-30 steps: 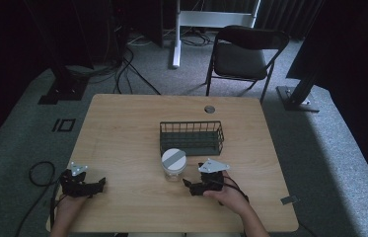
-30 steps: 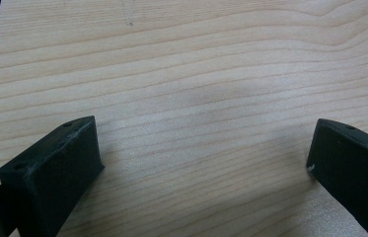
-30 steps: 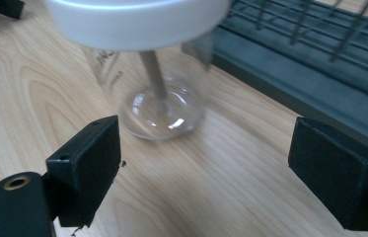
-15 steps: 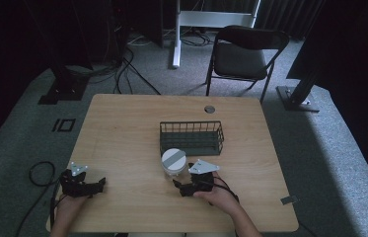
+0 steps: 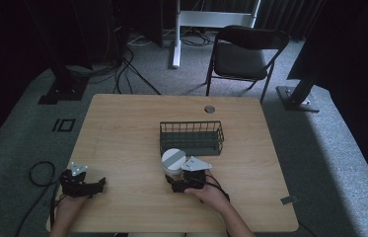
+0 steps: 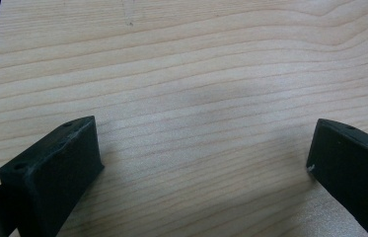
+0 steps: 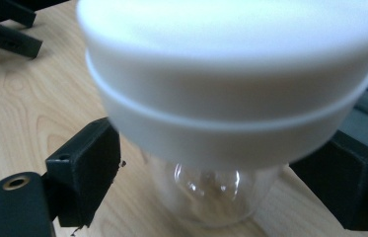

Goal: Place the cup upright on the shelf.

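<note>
A clear glass jar (image 5: 173, 159) with a wide white lid (image 7: 231, 74) stands on the wooden table (image 5: 122, 133), just in front of the wire basket's left end. My right gripper (image 5: 176, 178) is low at the jar's near side. In the right gripper view the right gripper (image 7: 216, 182) is open, with one black jaw on each side of the glass body under the lid and small gaps showing. My left gripper (image 5: 92, 186) rests near the table's front left corner. In its own view the left gripper (image 6: 203, 163) is open, with bare wood between its jaws.
A dark wire basket (image 5: 191, 138) stands at the table's middle, close behind the jar. A round grommet hole (image 5: 209, 109) lies near the far edge. A black folding chair (image 5: 245, 54) stands beyond the table. Cables trail on the floor at the left.
My right gripper has slid left and forward, from beside the jar to around its base. The left gripper has stayed in place.
</note>
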`<state>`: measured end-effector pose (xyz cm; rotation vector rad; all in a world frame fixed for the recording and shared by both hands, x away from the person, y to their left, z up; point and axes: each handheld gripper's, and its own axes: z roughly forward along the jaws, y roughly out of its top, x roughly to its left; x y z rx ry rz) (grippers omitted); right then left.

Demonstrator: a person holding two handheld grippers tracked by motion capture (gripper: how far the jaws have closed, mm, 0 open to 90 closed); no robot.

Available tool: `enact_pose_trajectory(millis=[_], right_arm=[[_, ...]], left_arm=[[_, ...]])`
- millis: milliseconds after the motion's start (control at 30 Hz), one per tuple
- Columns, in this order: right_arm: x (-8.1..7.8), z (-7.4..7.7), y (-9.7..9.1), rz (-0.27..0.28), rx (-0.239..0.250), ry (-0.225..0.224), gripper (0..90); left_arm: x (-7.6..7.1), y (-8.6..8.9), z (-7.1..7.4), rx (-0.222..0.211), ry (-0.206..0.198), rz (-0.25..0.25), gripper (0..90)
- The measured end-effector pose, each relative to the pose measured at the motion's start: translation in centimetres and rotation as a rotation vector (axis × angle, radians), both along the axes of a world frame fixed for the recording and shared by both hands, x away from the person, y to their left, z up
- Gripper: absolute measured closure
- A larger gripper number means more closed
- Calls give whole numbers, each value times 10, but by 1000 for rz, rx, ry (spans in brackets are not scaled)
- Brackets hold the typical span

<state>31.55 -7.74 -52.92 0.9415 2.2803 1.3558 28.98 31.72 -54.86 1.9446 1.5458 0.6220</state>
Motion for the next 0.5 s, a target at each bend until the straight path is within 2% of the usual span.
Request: enact_pose_trajectory(millis=[167, 333, 500], right_arm=[[2, -1, 6, -31, 7, -23, 125], [2, -3, 10, -38, 25, -36, 125], [2, -5, 12, -62, 44, -33, 125]], left_arm=[[0, 0, 0, 0, 0, 0, 1], [0, 0, 0, 1, 1, -1, 1], [0, 0, 0, 2, 1, -1, 1]])
